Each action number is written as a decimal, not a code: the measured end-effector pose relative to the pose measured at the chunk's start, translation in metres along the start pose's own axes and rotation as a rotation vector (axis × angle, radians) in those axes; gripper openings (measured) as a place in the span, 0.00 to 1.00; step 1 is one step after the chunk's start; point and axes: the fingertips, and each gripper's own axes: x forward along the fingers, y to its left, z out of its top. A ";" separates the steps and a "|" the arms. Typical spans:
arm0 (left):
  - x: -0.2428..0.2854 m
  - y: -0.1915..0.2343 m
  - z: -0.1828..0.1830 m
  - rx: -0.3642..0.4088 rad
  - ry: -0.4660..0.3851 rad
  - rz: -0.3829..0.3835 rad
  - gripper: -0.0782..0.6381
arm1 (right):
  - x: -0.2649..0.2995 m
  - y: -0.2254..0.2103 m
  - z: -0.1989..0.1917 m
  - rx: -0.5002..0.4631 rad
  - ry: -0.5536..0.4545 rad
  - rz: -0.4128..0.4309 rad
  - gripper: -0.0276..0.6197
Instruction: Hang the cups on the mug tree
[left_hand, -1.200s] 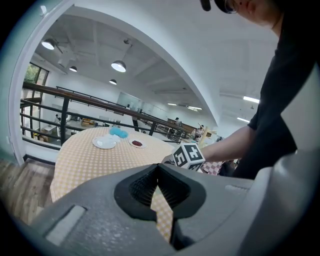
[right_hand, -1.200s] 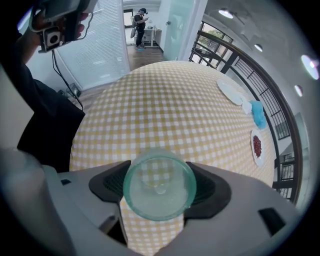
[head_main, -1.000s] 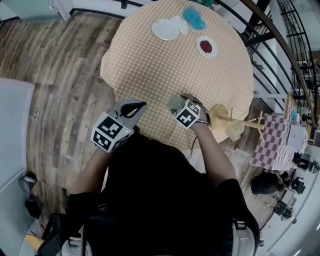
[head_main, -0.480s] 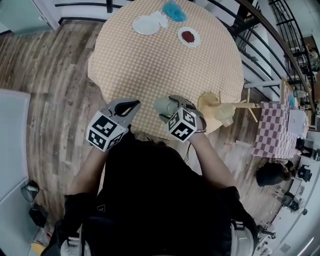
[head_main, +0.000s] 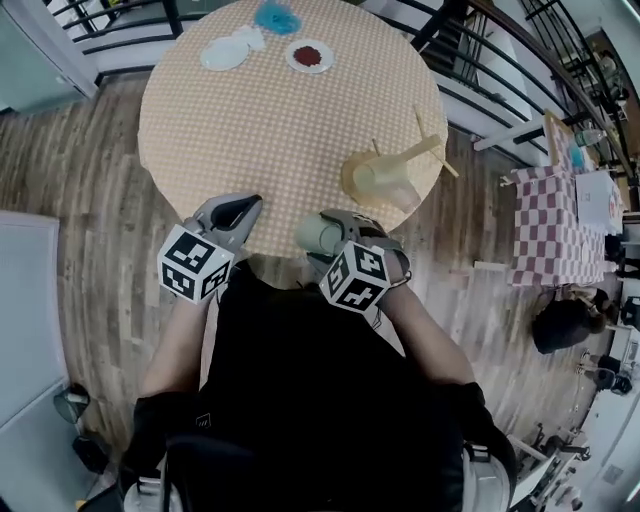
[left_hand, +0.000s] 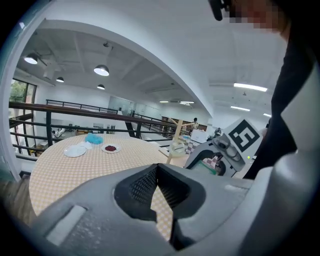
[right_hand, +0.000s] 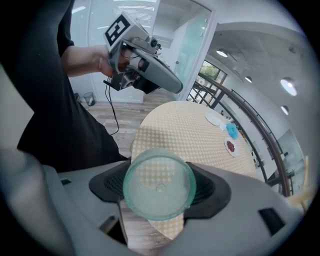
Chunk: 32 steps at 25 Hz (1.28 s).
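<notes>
Holding the pale green cup (right_hand: 159, 184) pinched in my right gripper's (head_main: 325, 238) jaws, just off the counter's (head_main: 280, 130) near edge. Left gripper (head_main: 236, 212) jaws pressed together, empty. I'd carry it to the mug tree (head_main: 410, 157), line its handle with a free peg, then ease on.

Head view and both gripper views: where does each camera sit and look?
Head view: on the head, looking down at the round beige checked table, arms, black top.
Left gripper view: on the shut left tool, facing across the table; black top shows.
Right gripper view: on the right tool, facing its pale green see-through cup; hand shows.
All share the table.
</notes>
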 end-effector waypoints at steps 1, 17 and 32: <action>0.004 -0.011 0.001 0.005 0.000 0.006 0.12 | -0.010 0.002 -0.011 -0.010 -0.001 -0.009 0.58; 0.060 -0.073 0.052 0.050 -0.013 -0.018 0.12 | -0.160 -0.059 -0.076 -0.071 -0.106 -0.229 0.58; 0.108 -0.089 0.095 -0.042 -0.095 0.209 0.12 | -0.226 -0.122 -0.114 -0.295 -0.235 -0.227 0.58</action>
